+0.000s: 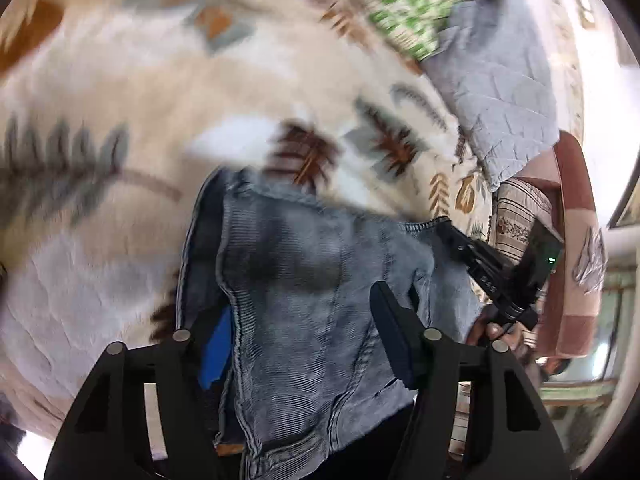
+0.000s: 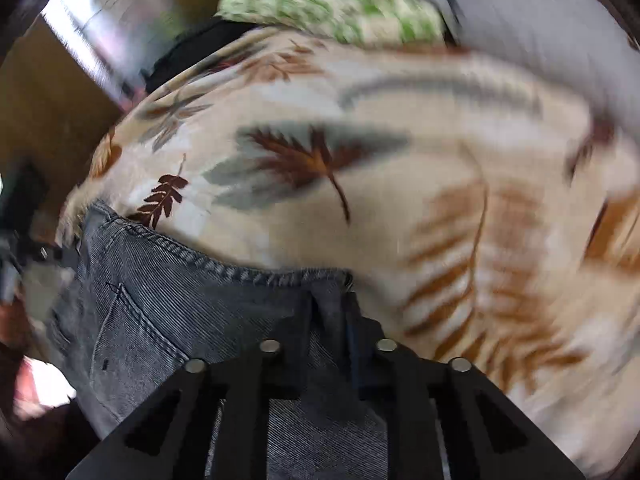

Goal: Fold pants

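Grey-blue denim pants point(image 1: 304, 288) hang bunched over a bed covered by a cream leaf-print blanket point(image 1: 160, 92). My left gripper point(image 1: 304, 332) stands wide apart, with the denim draped between its fingers point(image 1: 394, 332). My right gripper point(image 2: 328, 312) is shut on the waistband edge of the pants point(image 2: 168, 312), near a stitched pocket. In the left wrist view my right gripper point(image 1: 442, 226) pinches the far corner of the waistband. Both views are motion-blurred.
A green-and-white patterned pillow point(image 1: 408, 4) and a pale blue quilted cover point(image 1: 500, 80) lie at the head of the bed. A pink-brown cloth point(image 1: 576, 248) hangs at the right. A brown wooden panel point(image 2: 44, 112) stands beyond the bed's left edge.
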Available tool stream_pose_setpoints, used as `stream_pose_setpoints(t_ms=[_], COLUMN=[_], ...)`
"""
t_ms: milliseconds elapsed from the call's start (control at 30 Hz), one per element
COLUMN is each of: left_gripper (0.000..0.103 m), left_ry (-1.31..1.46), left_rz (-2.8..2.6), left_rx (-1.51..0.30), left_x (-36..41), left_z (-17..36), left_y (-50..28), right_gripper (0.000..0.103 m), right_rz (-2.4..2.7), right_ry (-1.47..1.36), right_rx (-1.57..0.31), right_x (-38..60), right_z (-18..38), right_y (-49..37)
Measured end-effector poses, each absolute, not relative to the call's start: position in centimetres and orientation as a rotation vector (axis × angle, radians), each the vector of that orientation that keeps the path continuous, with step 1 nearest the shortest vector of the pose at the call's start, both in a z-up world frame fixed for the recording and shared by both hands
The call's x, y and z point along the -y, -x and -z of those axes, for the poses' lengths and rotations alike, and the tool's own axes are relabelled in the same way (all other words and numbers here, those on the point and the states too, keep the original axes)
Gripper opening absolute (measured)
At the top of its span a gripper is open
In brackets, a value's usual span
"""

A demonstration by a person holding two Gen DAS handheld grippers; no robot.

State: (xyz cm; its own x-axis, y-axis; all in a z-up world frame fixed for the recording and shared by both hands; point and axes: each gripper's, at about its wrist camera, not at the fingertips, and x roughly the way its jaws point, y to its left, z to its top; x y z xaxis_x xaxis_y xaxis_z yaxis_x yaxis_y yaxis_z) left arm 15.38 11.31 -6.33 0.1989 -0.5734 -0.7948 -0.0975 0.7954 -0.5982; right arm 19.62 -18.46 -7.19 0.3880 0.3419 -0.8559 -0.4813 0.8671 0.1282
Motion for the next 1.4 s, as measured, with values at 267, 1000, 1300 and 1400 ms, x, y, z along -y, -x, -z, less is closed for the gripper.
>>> stream_pose_setpoints(t_ms=[267, 1000, 1300, 1400], left_gripper=[0.052, 0.068, 0.068, 0.068], left_ry=[0.437, 0.722, 0.767, 0.772], left_rz=[0.219, 0.421, 0.38, 0.375], left_rx=[-1.372, -1.36, -1.4, -1.399], left_x=[-9.3, -9.8, -8.3, -8.4], left_z=[7.7, 4.3, 5.8, 5.9], left_y=[-17.1, -2.0, -3.3, -3.7], right_gripper=[0.003, 0.051, 0.057, 0.057], right_rz=[-0.39, 0.138, 0.218, 0.052], right_ry=[0.113, -0.5, -0.684, -0.684], right_rx=[-1.061, -0.859, -0.857, -0.845], right_x=[19.4, 52.3, 58.4, 54.6], right_z=[10.2, 5.7, 7.9, 7.0], right_y=[-21.8, -2.0, 0.8, 1.8])
